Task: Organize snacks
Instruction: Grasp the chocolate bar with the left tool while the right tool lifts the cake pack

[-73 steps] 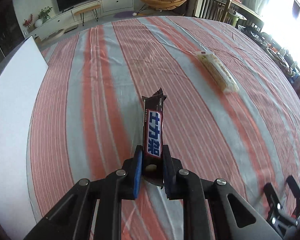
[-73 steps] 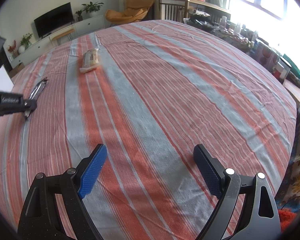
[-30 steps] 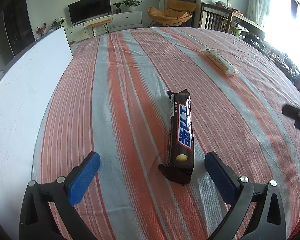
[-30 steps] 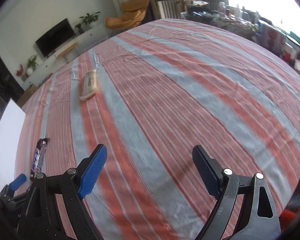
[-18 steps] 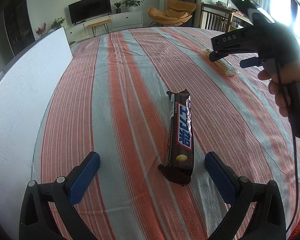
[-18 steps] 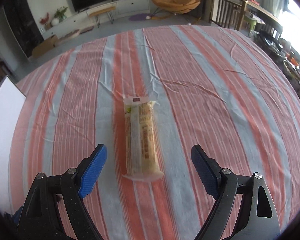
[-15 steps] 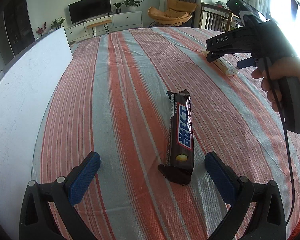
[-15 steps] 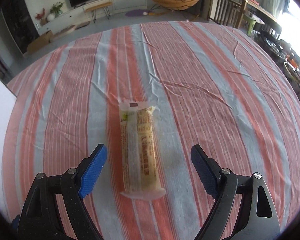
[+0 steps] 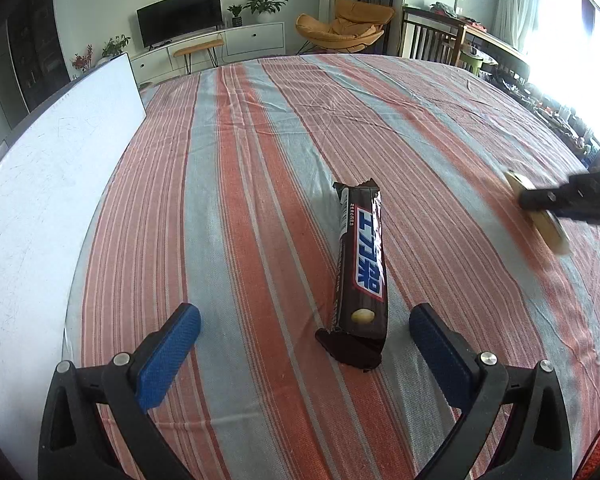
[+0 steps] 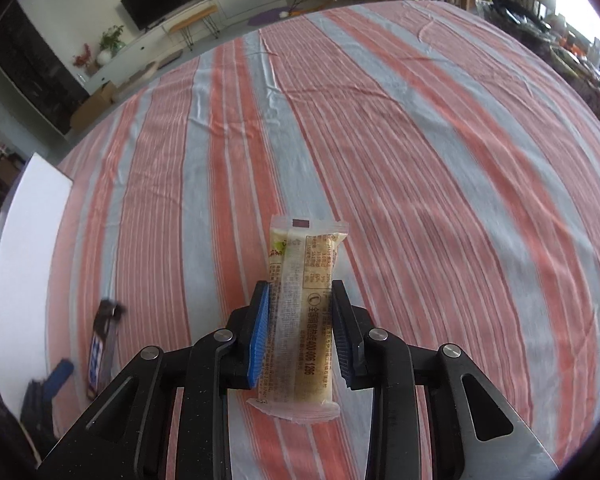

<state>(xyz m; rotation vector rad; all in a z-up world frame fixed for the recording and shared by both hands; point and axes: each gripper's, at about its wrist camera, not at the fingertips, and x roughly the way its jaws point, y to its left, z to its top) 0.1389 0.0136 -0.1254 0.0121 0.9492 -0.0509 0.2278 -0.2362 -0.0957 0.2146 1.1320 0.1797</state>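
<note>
Striped tablecloth [image 9: 260, 168] (orange, grey) fronts a television [image 9: 179, 15].

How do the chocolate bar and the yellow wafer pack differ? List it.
The chocolate bar has a dark brown opaque wrapper; the wafer pack is pale yellow in clear film. The bar lies free on the striped cloth in front of the open left gripper; the pack is clamped in the right gripper. Both are long, sealed snacks.

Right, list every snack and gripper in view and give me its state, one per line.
Left gripper: open, empty, its fingers either side of the chocolate bar.
Right gripper: shut on the pale wafer pack.
Chocolate bar: lying flat on the striped tablecloth, wrapper sealed.
Pale wafer pack: clamped between the pads, sealed.
</note>
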